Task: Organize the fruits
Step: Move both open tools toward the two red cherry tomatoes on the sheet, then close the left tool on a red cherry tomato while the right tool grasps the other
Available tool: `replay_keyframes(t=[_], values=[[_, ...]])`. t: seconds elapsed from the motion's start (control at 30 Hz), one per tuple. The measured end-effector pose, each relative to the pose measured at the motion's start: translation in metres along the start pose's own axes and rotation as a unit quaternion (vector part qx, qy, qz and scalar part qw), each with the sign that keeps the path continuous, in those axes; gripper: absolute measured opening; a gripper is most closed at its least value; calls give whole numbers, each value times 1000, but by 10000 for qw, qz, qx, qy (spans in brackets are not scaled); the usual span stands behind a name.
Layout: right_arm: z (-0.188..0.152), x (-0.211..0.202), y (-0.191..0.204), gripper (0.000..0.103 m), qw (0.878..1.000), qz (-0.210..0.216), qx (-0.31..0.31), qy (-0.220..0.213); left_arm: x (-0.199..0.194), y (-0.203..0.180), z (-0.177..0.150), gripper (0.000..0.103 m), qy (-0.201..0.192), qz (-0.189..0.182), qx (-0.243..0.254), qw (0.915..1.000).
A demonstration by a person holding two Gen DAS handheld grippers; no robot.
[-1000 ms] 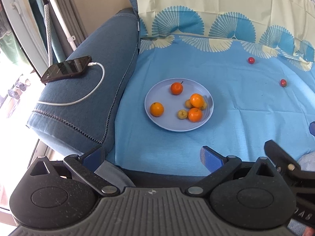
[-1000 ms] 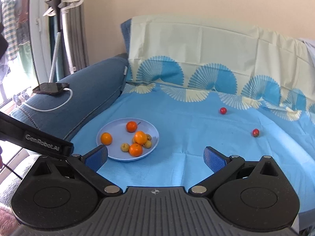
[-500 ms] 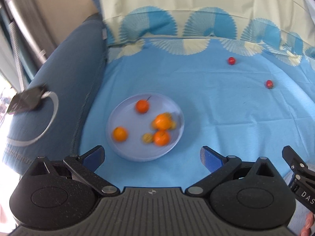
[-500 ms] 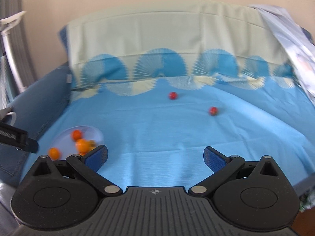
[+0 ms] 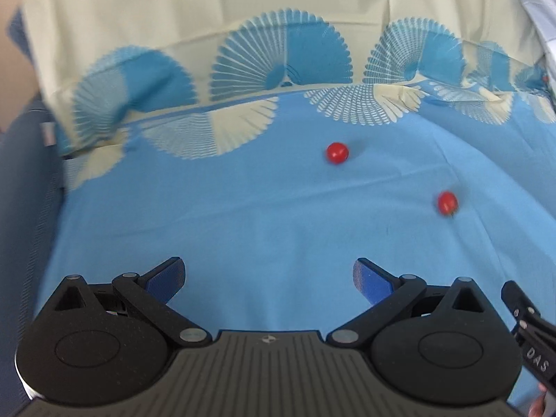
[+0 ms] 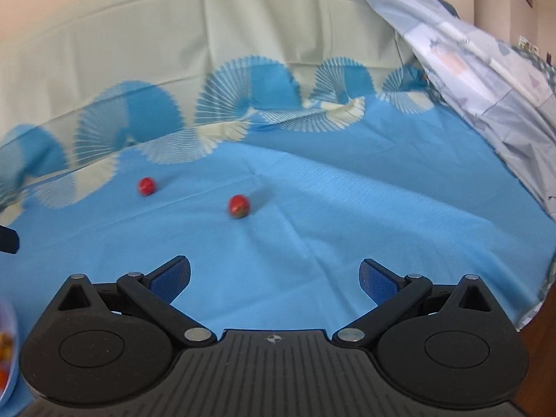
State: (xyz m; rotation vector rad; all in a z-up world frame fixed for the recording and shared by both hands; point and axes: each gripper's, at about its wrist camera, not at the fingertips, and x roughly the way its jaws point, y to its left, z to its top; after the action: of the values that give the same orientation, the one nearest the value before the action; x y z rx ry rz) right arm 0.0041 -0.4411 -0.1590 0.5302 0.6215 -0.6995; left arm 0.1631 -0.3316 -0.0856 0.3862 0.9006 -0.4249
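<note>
Blue sheet (image 5: 278,229) looks soft; both the left gripper (image 5: 269,274) and right gripper (image 6: 274,274) gape wide, empty; near tomato (image 6: 238,206) at 11 o'clock could roll if nudged.

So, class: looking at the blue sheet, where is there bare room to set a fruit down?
Bare sheet runs from the nearer red fruit right to the grey cover, and between both fruits and the open grippers. It is tighter around the farther red fruit and the plate at the left edge.
</note>
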Motion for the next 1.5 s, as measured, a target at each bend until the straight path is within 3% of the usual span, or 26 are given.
replay_keyframes(t=[0.23, 0.43, 0.47, 0.53, 0.67, 1.5], values=[[27, 122, 22, 102, 9993, 138, -257, 249, 108, -35, 56, 103, -30, -93, 192, 9998], [36, 194, 37, 102, 9978, 115, -486, 436, 183, -58, 84, 103, 94, -101, 415, 9990], [33, 199, 40, 103, 9975, 4, -638, 314, 194, -62, 87, 103, 113, -134, 471, 9987], [23, 198, 47, 102, 9958, -81, -914, -59, 202, -60, 91, 103, -56, -388, 384, 9985], [25, 199, 40, 103, 9972, 47, -740, -29, 213, -49, 92, 103, -67, -734, 185, 9971], [24, 197, 41, 103, 9971, 28, -763, -64, 216, -51, 92, 103, -150, -723, 281, 9969]])
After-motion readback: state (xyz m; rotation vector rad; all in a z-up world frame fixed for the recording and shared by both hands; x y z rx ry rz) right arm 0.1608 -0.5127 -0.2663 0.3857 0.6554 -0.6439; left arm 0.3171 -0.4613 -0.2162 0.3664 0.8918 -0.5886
